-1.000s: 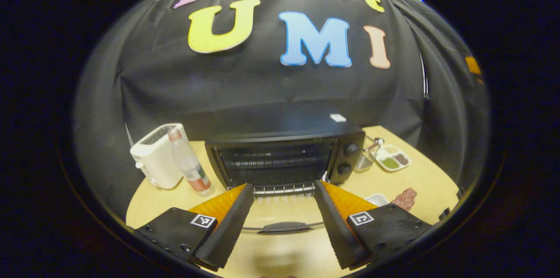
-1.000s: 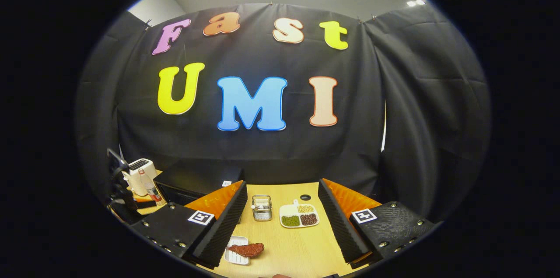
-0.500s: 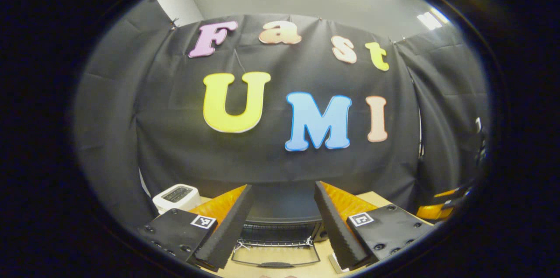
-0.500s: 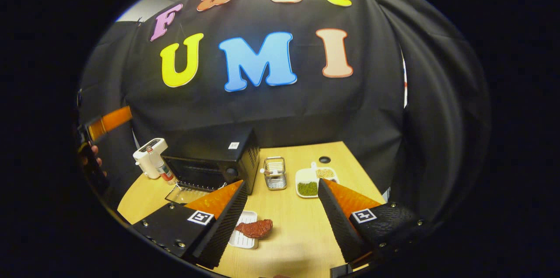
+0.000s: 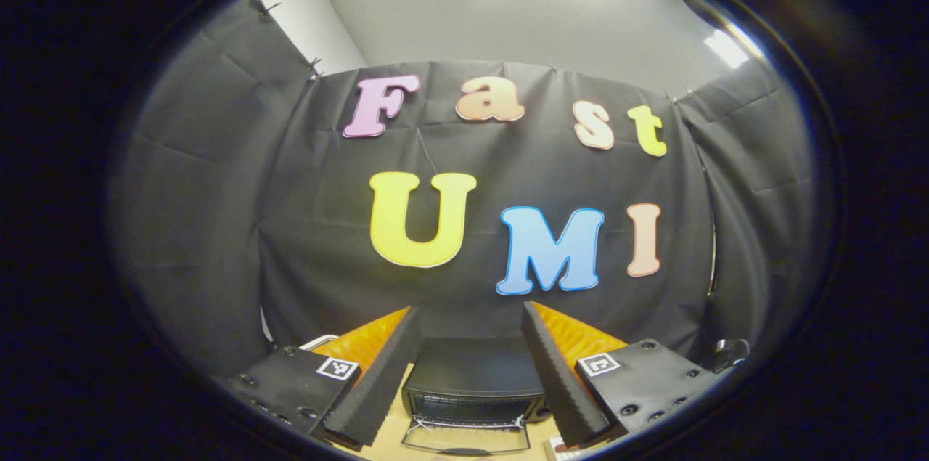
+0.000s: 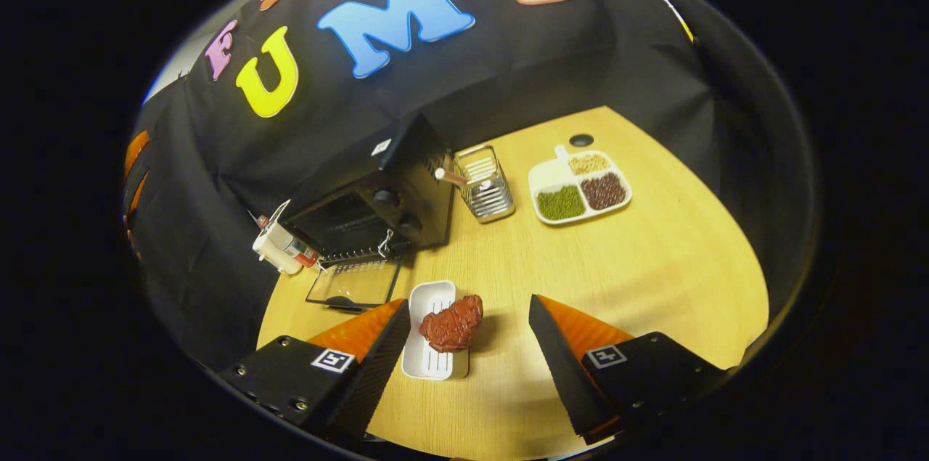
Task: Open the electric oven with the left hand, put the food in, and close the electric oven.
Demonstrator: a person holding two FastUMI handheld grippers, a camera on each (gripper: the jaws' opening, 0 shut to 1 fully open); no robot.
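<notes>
Black electric oven [image 6: 377,192], glass door [image 6: 354,283] dropped open; red meat piece [image 6: 451,321] on white ribbed tray [image 6: 430,334], wooden table [image 6: 617,265]. Right gripper [image 6: 464,348] spread, empty, poised for pickup; left gripper [image 5: 468,366] released, raised clear

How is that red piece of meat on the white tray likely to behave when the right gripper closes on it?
The meat looks lumpy and thick, so it probably holds its shape rather than flopping. Its rough surface should grip well. It overhangs the small white tray, which looks light and may shift if nudged.
</notes>
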